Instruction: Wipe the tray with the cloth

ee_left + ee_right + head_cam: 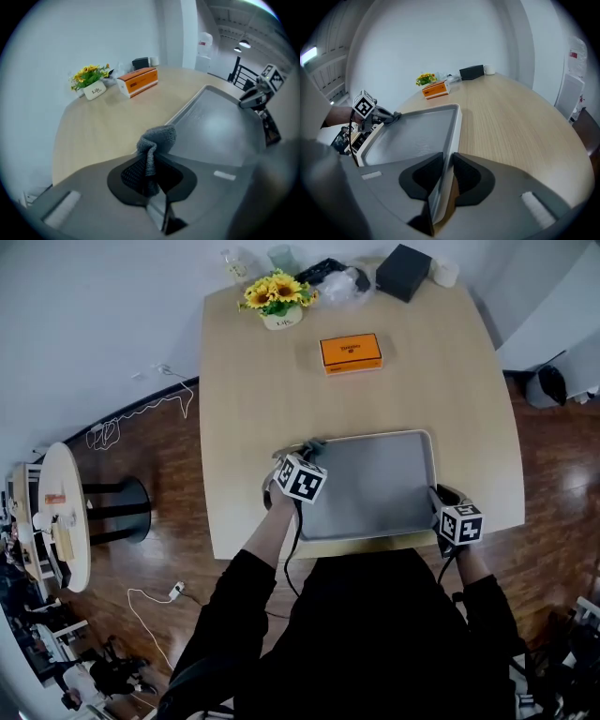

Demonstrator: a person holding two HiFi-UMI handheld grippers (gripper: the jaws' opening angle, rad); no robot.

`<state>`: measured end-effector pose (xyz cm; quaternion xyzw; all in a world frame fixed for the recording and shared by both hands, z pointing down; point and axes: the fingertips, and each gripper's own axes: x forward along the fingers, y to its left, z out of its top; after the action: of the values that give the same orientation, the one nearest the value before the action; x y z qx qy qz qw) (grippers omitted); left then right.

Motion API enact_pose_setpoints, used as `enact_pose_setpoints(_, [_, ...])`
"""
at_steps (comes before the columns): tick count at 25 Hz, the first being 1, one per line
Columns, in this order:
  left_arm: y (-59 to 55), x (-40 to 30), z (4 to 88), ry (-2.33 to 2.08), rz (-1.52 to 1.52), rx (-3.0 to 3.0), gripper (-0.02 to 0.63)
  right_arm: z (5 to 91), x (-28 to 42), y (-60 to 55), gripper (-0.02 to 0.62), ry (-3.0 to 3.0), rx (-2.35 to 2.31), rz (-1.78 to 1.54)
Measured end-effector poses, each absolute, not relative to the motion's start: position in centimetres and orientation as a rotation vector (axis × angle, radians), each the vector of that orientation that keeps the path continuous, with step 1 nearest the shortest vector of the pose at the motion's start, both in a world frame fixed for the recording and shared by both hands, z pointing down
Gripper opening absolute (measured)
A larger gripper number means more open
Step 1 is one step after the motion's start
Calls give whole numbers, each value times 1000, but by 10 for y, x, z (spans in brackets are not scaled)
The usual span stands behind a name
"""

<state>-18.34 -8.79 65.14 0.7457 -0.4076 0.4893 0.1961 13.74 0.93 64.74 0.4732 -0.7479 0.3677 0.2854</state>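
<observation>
Status: your left gripper is clamped shut on the cloth; the grey bunch stands up just ahead of its jaws, at the tray's corner. Your right gripper has its jaws closed on the tray; the rim runs straight between them and away from the gripper, and both pads appear to press it.

Progress: pick-up of the cloth and bracing of the tray look complete; the cloth sits at the edge and not on the tray floor, so treat the wiping itself as outstanding; the floor shows no marks or wet streaks from which to judge any pass already made.

Count: one tray; one cloth; two grippers, both engaged. On the table beyond your left gripper: one orange box; one flower pot; one black box.
</observation>
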Motion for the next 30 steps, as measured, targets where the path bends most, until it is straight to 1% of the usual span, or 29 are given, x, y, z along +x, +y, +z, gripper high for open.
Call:
enact_pose_setpoints(4, [-64, -101, 652, -1020, 1310, 2233, 6, 649, 139, 9, 72, -1997, 1292, 989])
enact_pose_setpoints(8, [-14, -1, 647, -695, 1337, 2430, 6, 649, 140, 10, 72, -1995, 1282, 985])
enact_pose_setpoints(11, [15, 30, 649, -553, 1393, 2531, 6, 650, 139, 10, 72, -1990, 1279, 979])
enact_pose_setpoints(13, [21, 22, 651, -554, 1390, 2505, 6, 651, 139, 11, 72, -1975, 1274, 980])
enact_pose_setpoints(16, [20, -9, 637, -639, 1316, 2412, 6, 651, 140, 15, 71, -1918, 1267, 978])
enact_pose_setpoints(18, [11, -36, 613, -766, 1195, 2383, 6, 643, 140, 12, 64, -1893, 1284, 938])
enact_pose_setpoints(21, [-5, -81, 555, -1008, 919, 2341, 6, 614, 136, 2, 48, -1930, 1338, 869])
enact_pose_setpoints(25, [-8, -132, 469, -1267, 579, 2327, 6, 550, 121, -17, 0, -2092, 1406, 800])
enact_pose_setpoints(30, [1, -201, 392, -1682, 309, 2263, 6, 421, 102, -44, 0, -2440, 1529, 532])
